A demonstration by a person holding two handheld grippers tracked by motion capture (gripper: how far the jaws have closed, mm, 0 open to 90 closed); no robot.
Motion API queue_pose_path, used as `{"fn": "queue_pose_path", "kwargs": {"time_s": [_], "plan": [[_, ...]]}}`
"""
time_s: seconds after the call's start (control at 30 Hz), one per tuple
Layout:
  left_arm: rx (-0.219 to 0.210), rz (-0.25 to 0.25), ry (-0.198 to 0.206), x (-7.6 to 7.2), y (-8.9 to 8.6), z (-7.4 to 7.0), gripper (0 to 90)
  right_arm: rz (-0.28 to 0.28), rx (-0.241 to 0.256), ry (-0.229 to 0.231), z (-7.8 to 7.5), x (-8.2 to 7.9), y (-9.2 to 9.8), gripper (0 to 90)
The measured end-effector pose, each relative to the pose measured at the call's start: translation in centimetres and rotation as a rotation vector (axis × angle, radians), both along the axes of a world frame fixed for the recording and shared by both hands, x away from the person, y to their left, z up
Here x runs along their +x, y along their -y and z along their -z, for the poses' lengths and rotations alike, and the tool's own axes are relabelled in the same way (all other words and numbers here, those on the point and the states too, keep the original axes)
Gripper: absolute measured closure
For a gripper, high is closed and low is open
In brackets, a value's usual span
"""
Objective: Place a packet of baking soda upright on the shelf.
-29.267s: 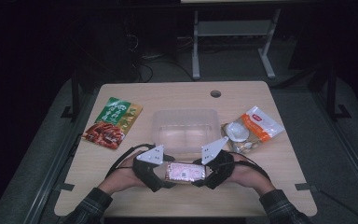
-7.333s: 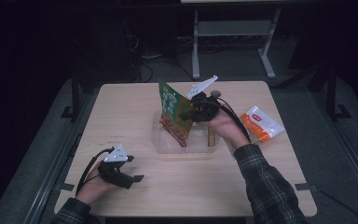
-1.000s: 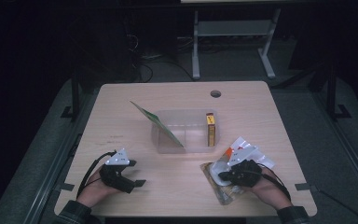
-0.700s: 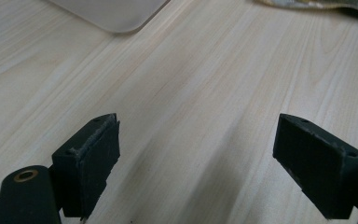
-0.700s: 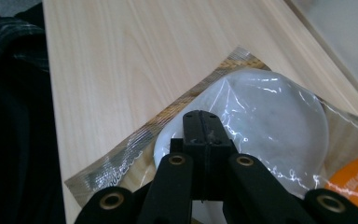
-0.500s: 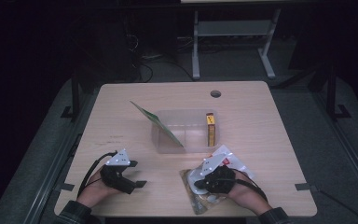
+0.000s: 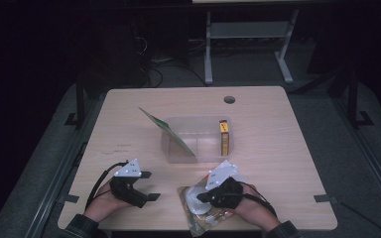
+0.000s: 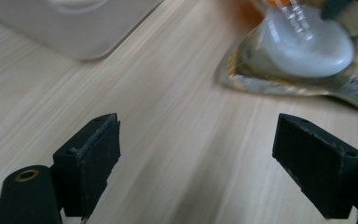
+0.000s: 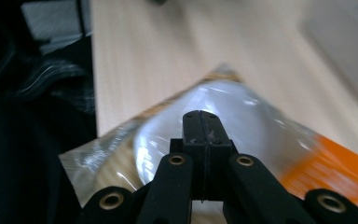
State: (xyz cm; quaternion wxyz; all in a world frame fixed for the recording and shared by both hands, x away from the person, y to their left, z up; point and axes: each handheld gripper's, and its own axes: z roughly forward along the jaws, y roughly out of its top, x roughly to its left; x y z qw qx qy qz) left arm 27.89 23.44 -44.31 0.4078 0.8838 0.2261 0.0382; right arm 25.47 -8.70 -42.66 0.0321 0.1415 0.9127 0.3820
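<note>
A clear snack packet (image 7: 194, 206) with white round pieces and an orange label lies at the table's front edge, right of centre. My right gripper (image 7: 203, 197) is shut on the packet, and in the right gripper view the jaws (image 9: 200, 117) press together over its film (image 9: 265, 126). At the front left, my left gripper (image 7: 150, 186) rests on the table, open, with nothing between its fingers. The left gripper view has the open jaws (image 8: 214, 163) facing bare wood, with the packet (image 8: 303, 46) just beyond them.
A clear plastic bin (image 7: 198, 154) stands mid-table. A green packet (image 7: 166, 130) leans out of its left side and a yellow-brown box (image 7: 223, 136) stands at its right end. The bin's corner (image 8: 74, 23) is near the left gripper. A cable hole (image 7: 229, 99) is at the back.
The right gripper has carried the clear packet leftwards along the front edge, from the right side to right of centre. The left gripper has stayed in place, open.
</note>
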Motion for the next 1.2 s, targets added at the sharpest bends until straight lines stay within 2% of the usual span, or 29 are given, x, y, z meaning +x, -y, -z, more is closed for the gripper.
{"fn": "queue_pose_path", "kwargs": {"time_s": [0.07,0.17,0.33,0.5,0.6,0.63,0.8,0.93,1.0,1.13,1.2], "plan": [[-0.016,0.013,-0.008,-0.1,0.7,-0.2,15.1,0.068,0.022,-0.012,-0.4,0.0,1.2,88.3],[-0.014,0.054,-0.013,-0.1,1.8,-0.4,16.7,0.152,0.047,-0.016,-0.6,0.2,3.1,81.1],[-0.021,0.108,-0.020,0.0,4.2,-0.5,16.7,0.268,0.074,-0.007,-0.8,0.4,5.9,67.0],[-0.034,0.169,-0.019,0.6,6.7,-0.5,18.6,0.343,0.082,0.000,-0.6,-0.3,8.1,54.5],[-0.046,0.198,-0.035,1.1,8.2,-0.3,20.2,0.387,0.084,0.005,-0.4,-0.9,9.1,48.9],[-0.039,0.211,-0.035,1.3,8.7,-0.2,20.9,0.405,0.088,0.011,-0.4,-1.1,9.4,46.8],[-0.046,0.232,-0.051,2.1,10.5,0.2,23.7,0.459,0.097,0.005,-0.2,-2.1,10.7,39.6],[-0.034,0.247,-0.060,2.6,11.7,0.5,28.0,0.490,0.106,0.003,0.0,-2.7,11.4,36.8],[-0.034,0.250,-0.068,2.7,12.3,0.7,30.0,0.496,0.111,0.002,0.0,-2.8,11.6,35.8],[0.010,0.259,-0.075,2.7,13.4,1.0,35.5,0.496,0.119,-0.001,0.0,-2.7,11.6,34.5],[0.012,0.250,-0.082,2.7,13.7,1.2,39.8,0.491,0.116,-0.004,0.1,-2.7,11.6,34.3]]}}
